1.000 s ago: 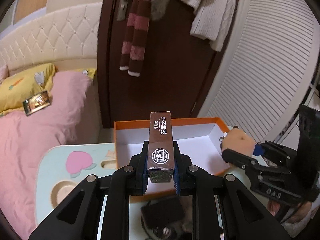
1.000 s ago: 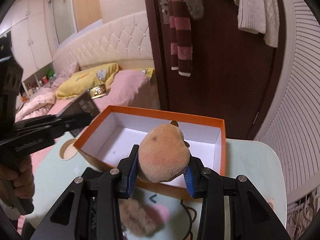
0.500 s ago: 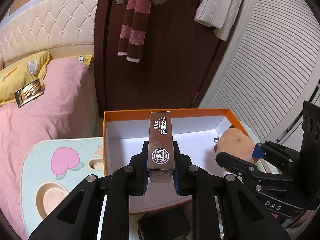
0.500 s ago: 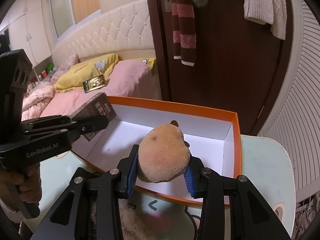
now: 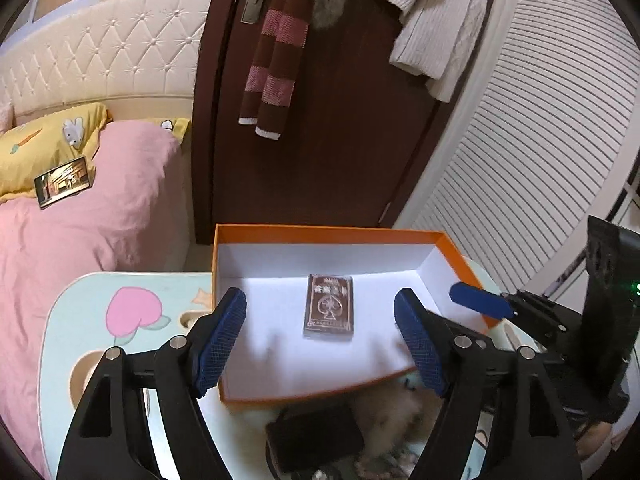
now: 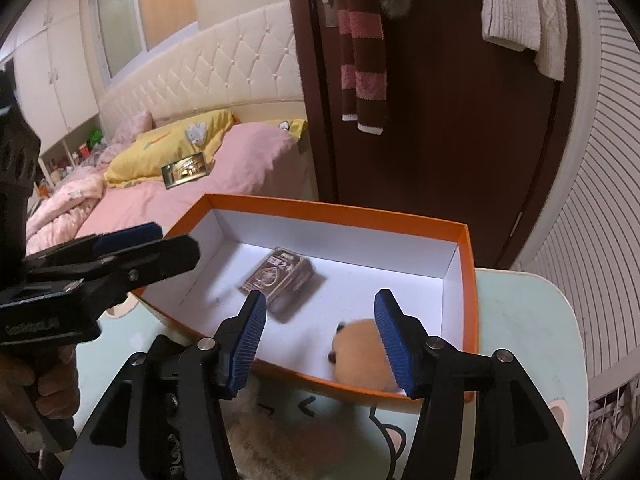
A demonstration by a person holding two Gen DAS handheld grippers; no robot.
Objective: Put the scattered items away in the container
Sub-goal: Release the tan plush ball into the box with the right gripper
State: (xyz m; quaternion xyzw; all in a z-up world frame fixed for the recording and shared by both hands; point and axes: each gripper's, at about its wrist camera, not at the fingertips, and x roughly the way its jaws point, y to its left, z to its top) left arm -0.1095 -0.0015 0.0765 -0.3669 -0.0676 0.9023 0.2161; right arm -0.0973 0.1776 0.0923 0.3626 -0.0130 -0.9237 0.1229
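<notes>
An orange box [image 5: 320,233] with a white inside stands on the table. A brown card pack [image 5: 329,307] lies flat on its floor. My left gripper [image 5: 320,340] hovers over the box's near wall, its jaws opening, nothing between them. In the right wrist view the card pack [image 6: 280,280] looks blurred in the orange box [image 6: 340,210]. A tan plush toy [image 6: 360,354] lies inside by the near wall, below my right gripper [image 6: 320,344]. Its jaws are opening and the pads are off the toy. The left gripper [image 6: 176,242] reaches in from the left.
A pale blue table [image 5: 120,312] with a peach drawing carries the box. In front of the box lie a black item [image 5: 316,436] and a fluffy pale toy [image 5: 392,412]. A pink bed [image 5: 80,248] is on the left, a dark door [image 5: 340,160] behind.
Both grippers opened. The card pack left the left gripper and now lies on the box floor. The plush toy dropped out of the right gripper into the box.
</notes>
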